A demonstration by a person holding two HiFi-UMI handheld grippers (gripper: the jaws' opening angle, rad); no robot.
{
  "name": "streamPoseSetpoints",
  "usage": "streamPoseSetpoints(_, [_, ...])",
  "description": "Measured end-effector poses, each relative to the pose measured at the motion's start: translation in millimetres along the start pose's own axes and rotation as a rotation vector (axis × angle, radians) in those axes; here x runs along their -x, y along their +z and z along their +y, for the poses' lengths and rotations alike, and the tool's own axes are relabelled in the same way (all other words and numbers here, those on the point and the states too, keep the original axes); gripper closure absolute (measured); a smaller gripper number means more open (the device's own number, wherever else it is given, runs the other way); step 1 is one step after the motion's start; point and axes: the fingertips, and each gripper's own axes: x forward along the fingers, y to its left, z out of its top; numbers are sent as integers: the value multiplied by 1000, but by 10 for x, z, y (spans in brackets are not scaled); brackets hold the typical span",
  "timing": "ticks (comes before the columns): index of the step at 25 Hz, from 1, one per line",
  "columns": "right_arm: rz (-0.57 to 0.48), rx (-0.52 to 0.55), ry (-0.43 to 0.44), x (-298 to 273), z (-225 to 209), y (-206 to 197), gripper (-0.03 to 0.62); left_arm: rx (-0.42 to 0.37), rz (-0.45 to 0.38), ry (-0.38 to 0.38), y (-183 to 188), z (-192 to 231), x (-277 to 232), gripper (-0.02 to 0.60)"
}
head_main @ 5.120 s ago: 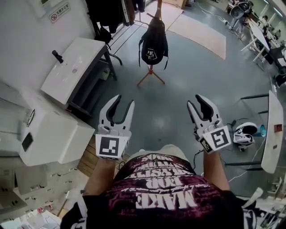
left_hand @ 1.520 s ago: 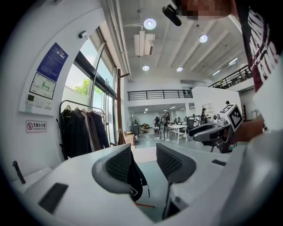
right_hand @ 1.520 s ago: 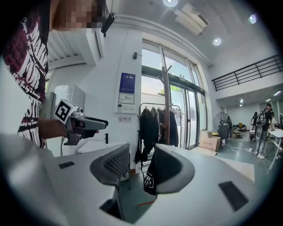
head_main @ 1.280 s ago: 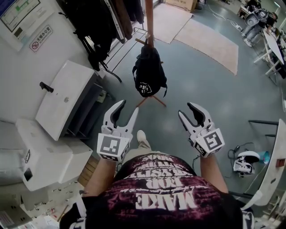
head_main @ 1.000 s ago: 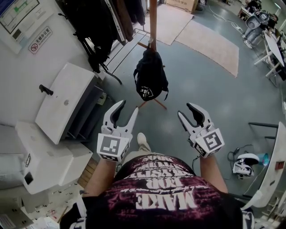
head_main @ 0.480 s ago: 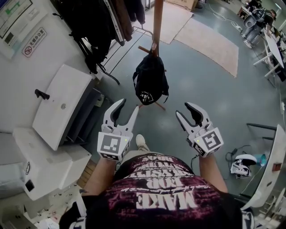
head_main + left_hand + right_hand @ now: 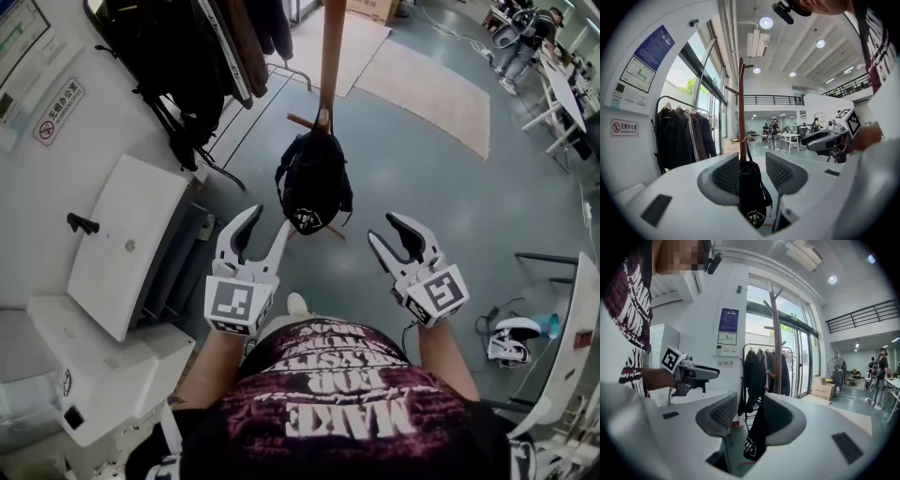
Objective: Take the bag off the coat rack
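A black bag (image 7: 312,183) with a white logo hangs by its strap from a low peg of the brown wooden coat rack (image 7: 332,47), just ahead of me. My left gripper (image 7: 261,225) is open and empty, slightly left of and short of the bag. My right gripper (image 7: 389,232) is open and empty too, to the bag's right. In the left gripper view the bag (image 7: 752,197) shows between the jaws, farther off, under the rack pole (image 7: 740,108). The right gripper view has the bag (image 7: 754,437) partly hidden behind the right jaw, with the left gripper (image 7: 712,373) at left.
A white cabinet (image 7: 127,234) with a black handle stands at my left against the wall. A garment rail of dark coats (image 7: 187,56) is behind it. Beige mats (image 7: 422,80) lie on the grey floor beyond; tables stand far right, with shoes (image 7: 514,339) nearby.
I have walked closer to the coat rack: the bag now hangs nearer to both grippers. Both grippers stay open and level as before.
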Motion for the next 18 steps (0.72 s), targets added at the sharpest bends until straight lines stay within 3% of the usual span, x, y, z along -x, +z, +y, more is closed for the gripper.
streamPoseSetpoints(10, [-20,3,-32,-340,2,132,421,-39,-8,-52,9,298,-133,400])
streamPoseSetpoints(18, [-10,-13,-45,-314,5,70,419,-33,6,-86,-29,235,-224,400])
